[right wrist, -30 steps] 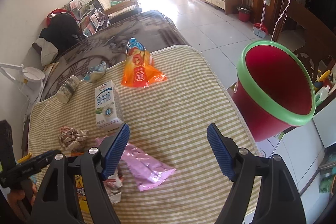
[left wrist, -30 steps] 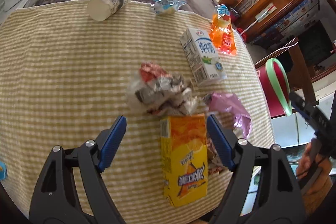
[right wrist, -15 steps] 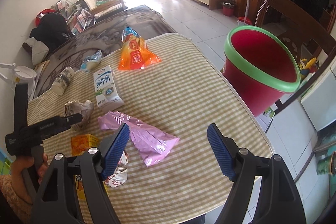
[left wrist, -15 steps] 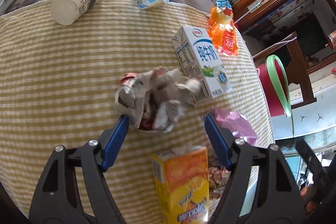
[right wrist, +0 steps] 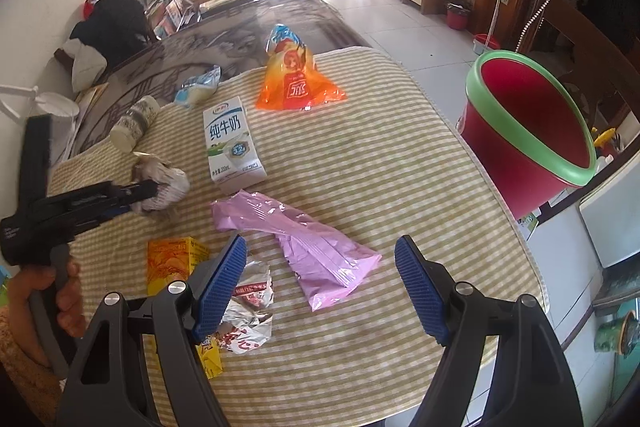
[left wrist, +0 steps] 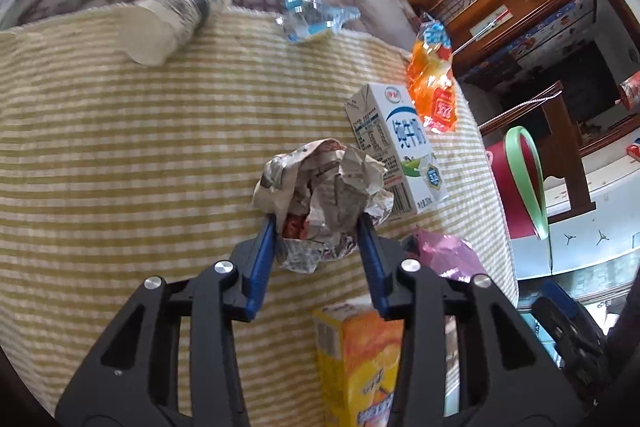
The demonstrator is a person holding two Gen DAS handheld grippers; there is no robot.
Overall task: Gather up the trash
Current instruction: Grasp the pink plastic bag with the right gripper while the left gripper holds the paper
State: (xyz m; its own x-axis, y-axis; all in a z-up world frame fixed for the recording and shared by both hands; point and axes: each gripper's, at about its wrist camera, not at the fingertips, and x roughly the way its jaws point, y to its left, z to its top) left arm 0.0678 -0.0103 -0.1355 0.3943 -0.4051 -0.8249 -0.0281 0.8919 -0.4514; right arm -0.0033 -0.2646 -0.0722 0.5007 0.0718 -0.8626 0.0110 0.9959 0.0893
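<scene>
Crumpled newspaper [left wrist: 326, 203] sits between the closing left gripper [left wrist: 316, 227] pads, seemingly touching both; red bin [right wrist: 532, 131] stands off the table's right edge, nearer the wide-open, empty right gripper [right wrist: 320, 263].

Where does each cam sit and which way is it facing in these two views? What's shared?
Left wrist: on the left gripper, angled down at the striped tablecloth; its own black arms and blue pads show, closing on the crumpled paper ball.
Right wrist: on the right gripper, looking down the table toward the red bin; its pads stand open over the pink wrapper; the person's left hand shows at the left edge.
Shared: paper ball, milk carton, orange bag, pink wrapper, bin.
</scene>
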